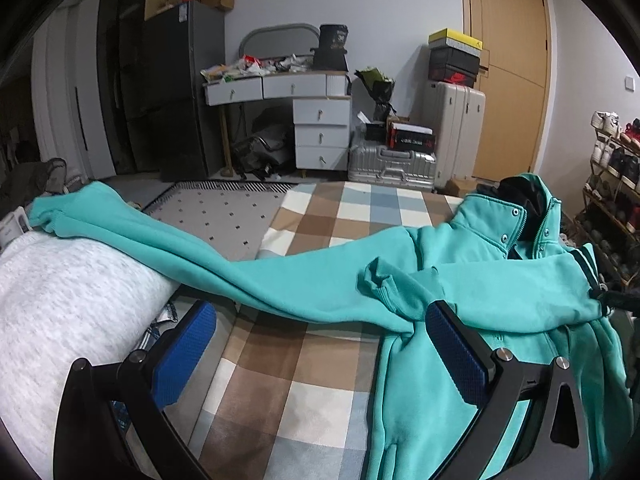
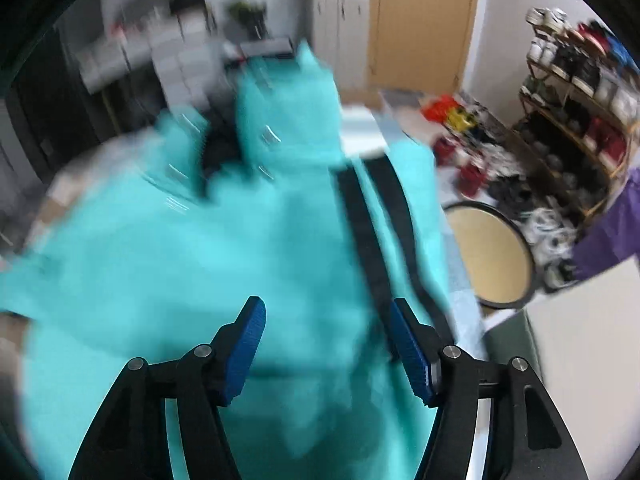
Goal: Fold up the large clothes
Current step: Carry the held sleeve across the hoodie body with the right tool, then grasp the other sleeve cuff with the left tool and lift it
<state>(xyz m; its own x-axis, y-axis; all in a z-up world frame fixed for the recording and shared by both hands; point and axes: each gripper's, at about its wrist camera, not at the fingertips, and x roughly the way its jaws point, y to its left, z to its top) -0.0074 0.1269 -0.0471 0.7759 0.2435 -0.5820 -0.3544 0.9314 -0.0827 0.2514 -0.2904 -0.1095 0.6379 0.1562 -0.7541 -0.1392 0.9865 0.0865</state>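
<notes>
A teal zip jacket point(image 1: 460, 280) lies front up on a checked bedspread point(image 1: 304, 360). One sleeve point(image 1: 160, 240) stretches far left over a grey cushion point(image 1: 60, 300). The other sleeve is folded across the chest, its cuff point(image 1: 380, 280) near the middle. My left gripper point(image 1: 320, 312) is open just in front of the stretched sleeve, with nothing between its blue pads point(image 1: 456, 356). In the blurred right wrist view the jacket point(image 2: 200, 240) with its black stripes point(image 2: 364, 240) fills the frame. My right gripper point(image 2: 326, 312) hovers over it with jaws apart, no fabric pinched.
Beyond the bed stand a white dresser point(image 1: 320, 128), silver suitcases point(image 1: 392, 164) and a wooden door point(image 1: 512, 60). A shoe rack point(image 2: 572, 120) lines the right wall. A round stool point(image 2: 488, 256) and purple cloth point(image 2: 608, 236) sit beside the bed's right edge.
</notes>
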